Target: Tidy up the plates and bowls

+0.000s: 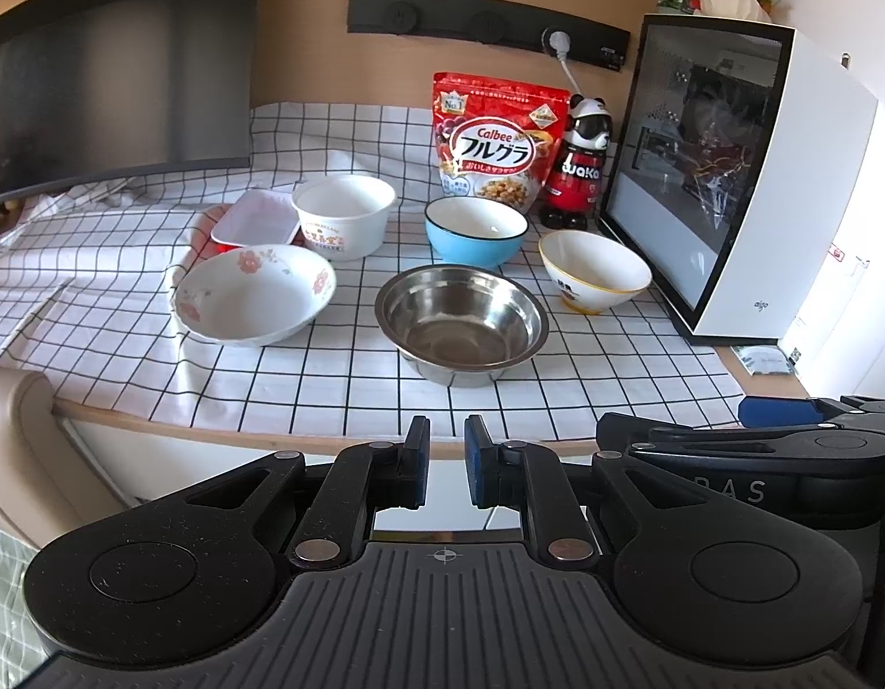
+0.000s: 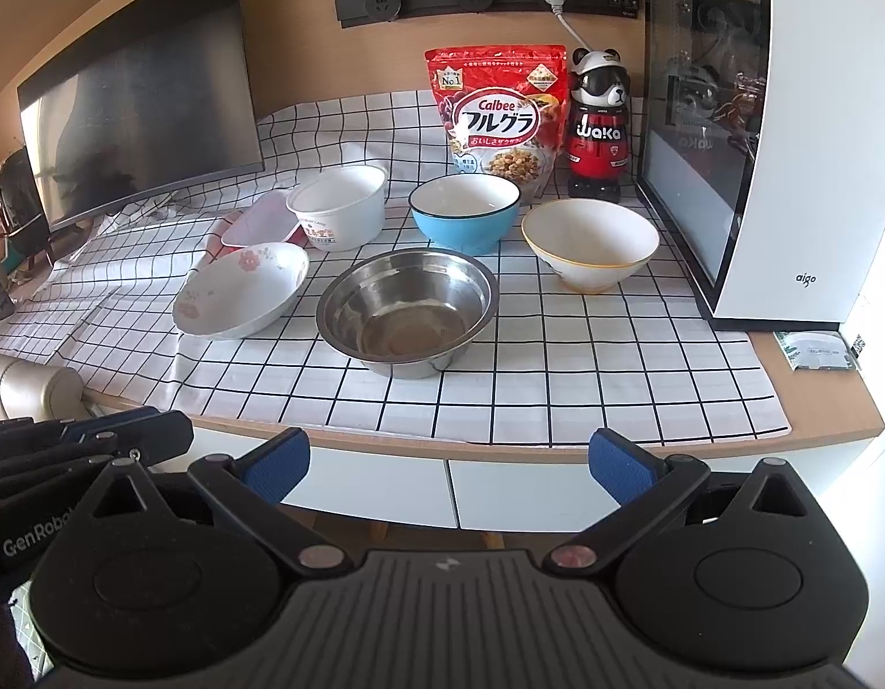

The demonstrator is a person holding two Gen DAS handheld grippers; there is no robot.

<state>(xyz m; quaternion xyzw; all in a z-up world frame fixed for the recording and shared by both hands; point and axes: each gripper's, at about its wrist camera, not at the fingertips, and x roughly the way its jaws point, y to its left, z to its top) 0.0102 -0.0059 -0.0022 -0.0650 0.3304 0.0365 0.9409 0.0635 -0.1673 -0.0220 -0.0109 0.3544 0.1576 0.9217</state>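
Several bowls stand on the checked cloth: a steel bowl [image 1: 462, 321] [image 2: 406, 310] in front, a floral shallow bowl [image 1: 252, 294] [image 2: 241, 290] to its left, a blue bowl [image 1: 475, 229] [image 2: 464, 212], a white yellow-rimmed bowl [image 1: 594, 270] [image 2: 590, 244] at right, a white paper tub [image 1: 344, 215] [image 2: 339, 206] and a red-and-white tray [image 1: 255, 225] [image 2: 260, 227] behind. My left gripper [image 1: 447, 462] is nearly shut and empty, before the table edge. My right gripper [image 2: 448, 462] is open and empty, also short of the edge.
A red Calbee cereal bag [image 1: 491, 138] [image 2: 497, 109] and a panda bottle [image 1: 580, 163] [image 2: 597, 126] stand at the back. A white glass-fronted case [image 1: 729, 184] [image 2: 787, 132] blocks the right side. A dark monitor [image 1: 109, 86] [image 2: 138, 86] stands at left.
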